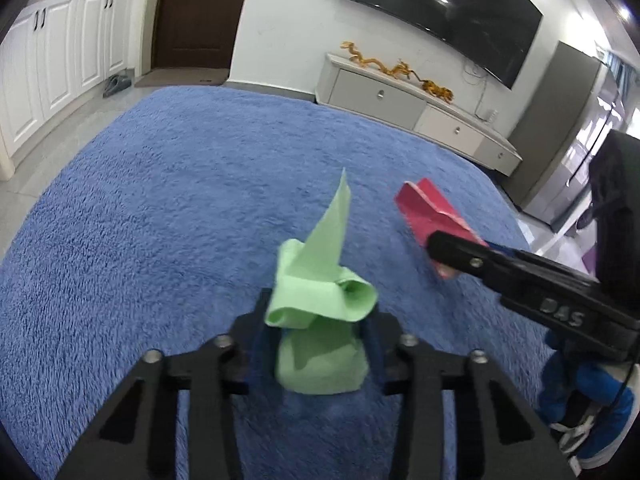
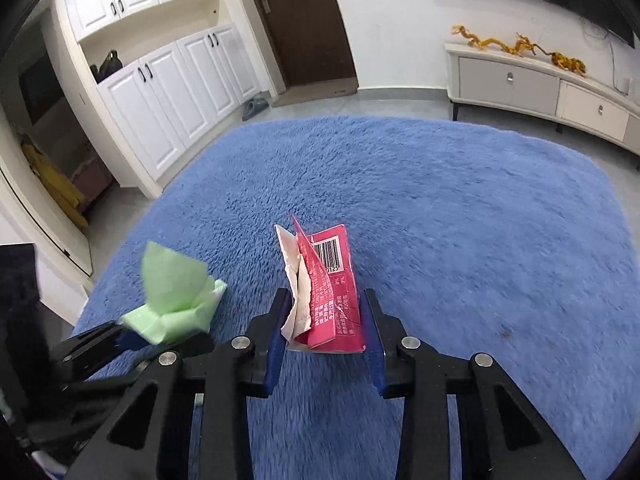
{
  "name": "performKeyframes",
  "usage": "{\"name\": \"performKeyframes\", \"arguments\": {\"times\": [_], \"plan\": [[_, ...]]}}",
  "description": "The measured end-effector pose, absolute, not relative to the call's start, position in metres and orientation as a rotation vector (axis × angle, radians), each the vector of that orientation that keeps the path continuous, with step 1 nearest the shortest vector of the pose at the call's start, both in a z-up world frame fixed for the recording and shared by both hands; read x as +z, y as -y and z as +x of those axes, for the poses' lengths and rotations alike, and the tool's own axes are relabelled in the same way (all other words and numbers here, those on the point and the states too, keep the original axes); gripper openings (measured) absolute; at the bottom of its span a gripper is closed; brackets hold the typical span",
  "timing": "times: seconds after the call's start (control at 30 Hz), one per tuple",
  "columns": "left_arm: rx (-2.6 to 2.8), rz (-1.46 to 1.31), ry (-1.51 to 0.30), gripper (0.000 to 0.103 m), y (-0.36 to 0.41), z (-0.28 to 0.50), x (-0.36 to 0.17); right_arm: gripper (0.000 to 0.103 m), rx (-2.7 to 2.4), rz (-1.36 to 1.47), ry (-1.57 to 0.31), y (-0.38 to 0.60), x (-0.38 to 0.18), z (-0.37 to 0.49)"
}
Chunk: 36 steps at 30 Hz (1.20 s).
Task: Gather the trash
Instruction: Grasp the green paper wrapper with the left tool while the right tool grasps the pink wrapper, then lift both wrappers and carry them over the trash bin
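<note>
Our left gripper (image 1: 320,344) has its jaws closed on a crumpled green paper (image 1: 320,300), one corner of it sticking up, held above the blue rug (image 1: 160,200). Our right gripper (image 2: 325,320) pinches a flattened pink carton (image 2: 332,292) between its blue pads (image 2: 276,352), barcode side facing the camera and a torn white flap on its left edge. From the left wrist we see the two pieces of trash side by side, near each other but apart, the carton to the right.
</note>
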<state>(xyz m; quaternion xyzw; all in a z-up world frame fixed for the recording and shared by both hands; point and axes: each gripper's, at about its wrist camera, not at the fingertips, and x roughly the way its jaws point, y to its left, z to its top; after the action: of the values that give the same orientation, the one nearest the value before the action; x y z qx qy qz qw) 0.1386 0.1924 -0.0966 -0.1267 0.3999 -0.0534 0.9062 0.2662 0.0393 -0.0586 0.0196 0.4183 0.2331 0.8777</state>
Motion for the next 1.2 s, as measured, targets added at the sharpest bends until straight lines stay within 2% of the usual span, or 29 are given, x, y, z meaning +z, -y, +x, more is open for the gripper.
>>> {"name": "performKeyframes", "arguments": {"times": [0.03, 0.23, 0.7, 1.2], "plan": [[-0.111, -0.246, -0.817, 0.032, -0.187, 0.133, -0.094, 0.034, 0.485, 0.049, -0.867, -0.034, -0.057, 0.259], [-0.111, -0.171, -0.786, 0.030, -0.164, 0.100, -0.079, 0.034, 0.468, 0.094, -0.842, 0.008, -0.045, 0.210], [-0.114, 0.027, -0.641, 0.030, -0.091, 0.025, -0.024, 0.034, 0.339, 0.203, -0.757, 0.121, -0.024, 0.088], [-0.150, 0.231, -0.604, 0.030, 0.001, 0.003, -0.004, 0.035, 0.138, 0.347, -0.696, 0.243, -0.035, 0.015]]}}
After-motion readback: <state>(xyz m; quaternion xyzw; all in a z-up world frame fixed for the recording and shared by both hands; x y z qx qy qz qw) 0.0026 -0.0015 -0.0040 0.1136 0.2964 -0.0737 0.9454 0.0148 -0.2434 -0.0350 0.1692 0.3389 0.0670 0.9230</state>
